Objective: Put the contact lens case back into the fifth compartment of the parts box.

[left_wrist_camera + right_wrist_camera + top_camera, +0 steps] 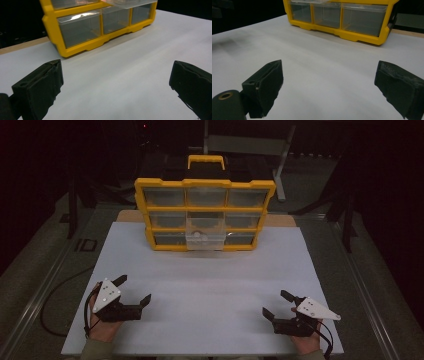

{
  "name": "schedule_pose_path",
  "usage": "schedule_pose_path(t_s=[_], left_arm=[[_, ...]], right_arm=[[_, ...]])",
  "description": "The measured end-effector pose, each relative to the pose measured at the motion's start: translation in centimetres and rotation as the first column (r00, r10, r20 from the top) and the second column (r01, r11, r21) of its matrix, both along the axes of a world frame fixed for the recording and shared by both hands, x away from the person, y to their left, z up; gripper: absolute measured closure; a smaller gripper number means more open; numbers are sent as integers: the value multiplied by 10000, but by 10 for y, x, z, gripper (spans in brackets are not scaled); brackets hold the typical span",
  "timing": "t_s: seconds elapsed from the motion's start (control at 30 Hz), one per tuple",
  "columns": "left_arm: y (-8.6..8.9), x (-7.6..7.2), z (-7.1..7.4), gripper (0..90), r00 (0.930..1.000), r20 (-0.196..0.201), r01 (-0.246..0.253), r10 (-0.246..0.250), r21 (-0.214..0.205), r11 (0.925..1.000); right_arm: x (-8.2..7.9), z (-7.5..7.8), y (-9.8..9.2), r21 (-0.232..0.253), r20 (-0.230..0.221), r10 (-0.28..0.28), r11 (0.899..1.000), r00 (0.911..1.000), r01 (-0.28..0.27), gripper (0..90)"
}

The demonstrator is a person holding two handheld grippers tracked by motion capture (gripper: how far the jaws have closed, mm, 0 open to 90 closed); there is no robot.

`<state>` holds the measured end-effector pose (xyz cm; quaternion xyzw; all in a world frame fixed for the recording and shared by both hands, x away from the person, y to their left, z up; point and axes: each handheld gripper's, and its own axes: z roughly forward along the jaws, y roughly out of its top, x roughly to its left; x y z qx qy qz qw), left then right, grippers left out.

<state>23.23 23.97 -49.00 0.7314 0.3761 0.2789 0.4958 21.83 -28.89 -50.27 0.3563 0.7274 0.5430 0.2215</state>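
Note:
A yellow organiser point(204, 212) with clear plastic drawers stands upright at the far middle of the white table point(200, 285). Its bottom middle drawer point(205, 239) is pulled out toward me, with something small and pale inside. The organiser point(75, 40) fills the upper part of the left gripper view, and the organiser point(352, 35) sits at the top of the right gripper view. My left gripper point(135, 290) rests near the front left of the table, open and empty. My right gripper point(276, 304) rests near the front right, open and empty.
A metal stand point(280, 160) rises behind the organiser in the dark. A strip of brown board point(127, 216) shows at the table's far edge. A black cable point(55, 305) loops on the floor at the left. White surface stretches between the grippers and the organiser.

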Motion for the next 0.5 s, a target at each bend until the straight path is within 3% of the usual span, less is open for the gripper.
schedule_pose_path(t_s=[0.13,0.23,0.5], left_arm=[[10,-14,3,0,9964,617,-560,589,-482,9973],[13,-17,3,0,9940,796,-700,754,-693,9951],[11,-15,-2,0,9962,537,-669,690,-411,9969]], right_arm=[[2,1,0,3,149,-21,10000,9999,21,85],[2,1,0,-53,191,-66,10000,9998,67,85],[4,0,-3,-140,162,-419,9990,9990,421,84]])
